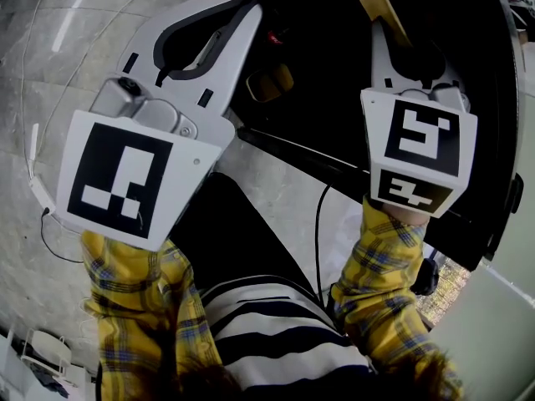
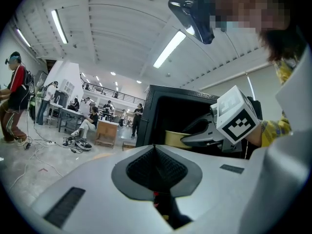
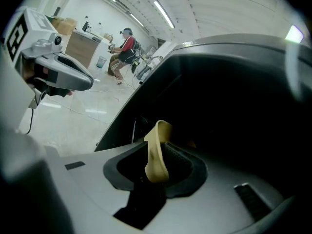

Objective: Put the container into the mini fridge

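Yellow plaid sleeves (image 1: 138,307) — grey left tool (image 1: 249,7)

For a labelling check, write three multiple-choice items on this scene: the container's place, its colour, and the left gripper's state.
1. Where is the container?
A. On the floor
B. In the mini fridge's opening
C. On a table

2. What colour is the container?
A. Yellow
B. Blue
C. Red

3. How do the left gripper's jaws stand?
A. Shut on the container
B. Wide apart
C. Together, with nothing between

Answers:
1 B: the right gripper holds the container by its rim inside the black mini fridge.
2 A: its rim shows tan yellow.
3 C: the left gripper shows its pads meeting, empty.
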`<state>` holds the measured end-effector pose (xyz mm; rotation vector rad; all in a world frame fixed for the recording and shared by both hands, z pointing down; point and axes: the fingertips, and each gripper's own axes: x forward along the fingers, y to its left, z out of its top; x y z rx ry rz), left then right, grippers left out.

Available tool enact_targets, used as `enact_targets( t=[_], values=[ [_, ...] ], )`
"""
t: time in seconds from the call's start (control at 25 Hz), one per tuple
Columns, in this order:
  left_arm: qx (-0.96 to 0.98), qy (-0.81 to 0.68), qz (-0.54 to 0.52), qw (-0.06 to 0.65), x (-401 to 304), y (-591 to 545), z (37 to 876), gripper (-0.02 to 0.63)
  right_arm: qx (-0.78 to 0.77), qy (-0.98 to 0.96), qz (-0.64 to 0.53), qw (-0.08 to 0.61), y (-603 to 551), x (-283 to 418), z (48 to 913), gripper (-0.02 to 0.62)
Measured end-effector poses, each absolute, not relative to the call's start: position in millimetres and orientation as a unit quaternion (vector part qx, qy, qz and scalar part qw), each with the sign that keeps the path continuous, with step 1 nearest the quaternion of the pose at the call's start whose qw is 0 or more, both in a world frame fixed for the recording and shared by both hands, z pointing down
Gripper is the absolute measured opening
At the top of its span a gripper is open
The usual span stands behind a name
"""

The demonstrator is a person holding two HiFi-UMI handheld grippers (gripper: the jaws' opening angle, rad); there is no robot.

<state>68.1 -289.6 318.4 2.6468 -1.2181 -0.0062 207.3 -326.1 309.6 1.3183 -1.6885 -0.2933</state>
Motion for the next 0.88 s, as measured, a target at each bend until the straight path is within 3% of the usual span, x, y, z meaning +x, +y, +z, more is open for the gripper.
enact_targets(
  t=[0.76, 0.88],
  values=[
    [0.887, -0.45, -0.02, 0.095, 22, -264, 302, 0.018, 0.578, -0.678, -0.129, 0.435, -292, 196, 292, 0.107],
    [0.883, -0.458, -0.018, 0.1, 10, -256, 303, 0.018, 0.589, -0.675, -0.122, 0.427, -281, 192, 291, 0.074]
  ],
)
